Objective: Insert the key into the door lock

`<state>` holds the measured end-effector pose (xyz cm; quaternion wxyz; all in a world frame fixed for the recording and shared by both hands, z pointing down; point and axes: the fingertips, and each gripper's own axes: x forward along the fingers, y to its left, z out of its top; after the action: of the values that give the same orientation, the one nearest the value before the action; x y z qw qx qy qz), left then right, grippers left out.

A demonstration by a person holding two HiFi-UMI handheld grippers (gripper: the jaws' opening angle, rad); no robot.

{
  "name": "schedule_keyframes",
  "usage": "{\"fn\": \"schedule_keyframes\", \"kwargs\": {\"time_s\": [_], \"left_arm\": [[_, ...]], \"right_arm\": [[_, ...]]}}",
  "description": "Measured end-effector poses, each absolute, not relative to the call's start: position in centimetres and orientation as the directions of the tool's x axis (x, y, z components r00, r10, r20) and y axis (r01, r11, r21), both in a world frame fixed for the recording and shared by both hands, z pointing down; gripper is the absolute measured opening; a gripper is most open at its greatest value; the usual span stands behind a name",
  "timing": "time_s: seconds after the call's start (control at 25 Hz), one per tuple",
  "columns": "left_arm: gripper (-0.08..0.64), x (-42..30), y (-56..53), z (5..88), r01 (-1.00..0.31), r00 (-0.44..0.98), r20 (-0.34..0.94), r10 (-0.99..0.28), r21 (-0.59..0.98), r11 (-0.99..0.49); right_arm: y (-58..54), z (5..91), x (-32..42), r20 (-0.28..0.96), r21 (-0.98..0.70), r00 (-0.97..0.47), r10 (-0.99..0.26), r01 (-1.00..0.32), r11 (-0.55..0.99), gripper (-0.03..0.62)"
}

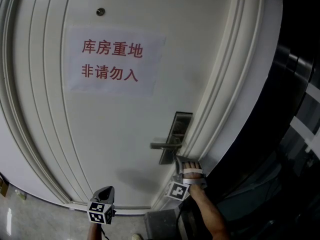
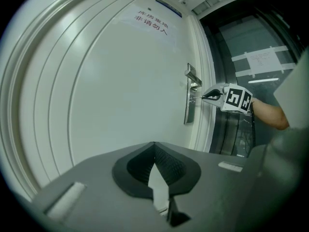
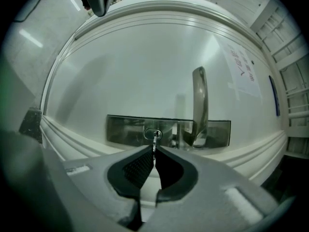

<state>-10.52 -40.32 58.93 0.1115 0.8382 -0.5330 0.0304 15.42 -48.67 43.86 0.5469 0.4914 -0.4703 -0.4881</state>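
A small metal key (image 3: 154, 143) is pinched between the pads of my right gripper (image 3: 154, 151), which is shut on it. The key's tip sits at the oval keyhole (image 3: 153, 134) in the steel lock plate (image 3: 125, 129); how deep it goes I cannot tell. The lever handle (image 3: 199, 103) stands beside the keyhole. In the head view my right gripper (image 1: 178, 160) is at the lower end of the lock plate (image 1: 176, 134). My left gripper (image 1: 106, 190) hangs low and away from the lock, shut and empty (image 2: 154, 145). From it I see the right gripper (image 2: 205, 96) at the plate (image 2: 189, 111).
The white panelled door (image 1: 115, 129) carries a paper sign (image 1: 114, 60) with red characters. Its moulded frame (image 1: 225, 109) runs just right of the lock. Dark glass panels (image 1: 295, 134) lie further right. A person's forearm (image 1: 210, 216) reaches in from below.
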Motion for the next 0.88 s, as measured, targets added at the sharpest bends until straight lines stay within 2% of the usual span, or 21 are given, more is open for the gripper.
{"fn": "schedule_keyframes", "kwargs": {"time_s": [0.68,0.88], "left_arm": [[0.002,-11.6,-40.3,59.6,-0.899,0.430,0.173,-0.886,0.173,-0.403],[0.002,-11.7,-40.1,59.6,-0.899,0.430,0.175,-0.886,0.172,-0.403]], "right_arm": [[-48.9,43.6,15.3,0.068,0.998,0.172,-0.983,-0.028,0.064,0.011],[-48.8,43.5,15.4,0.056,0.998,0.176,-0.983,-0.017,0.054,0.011]]}}
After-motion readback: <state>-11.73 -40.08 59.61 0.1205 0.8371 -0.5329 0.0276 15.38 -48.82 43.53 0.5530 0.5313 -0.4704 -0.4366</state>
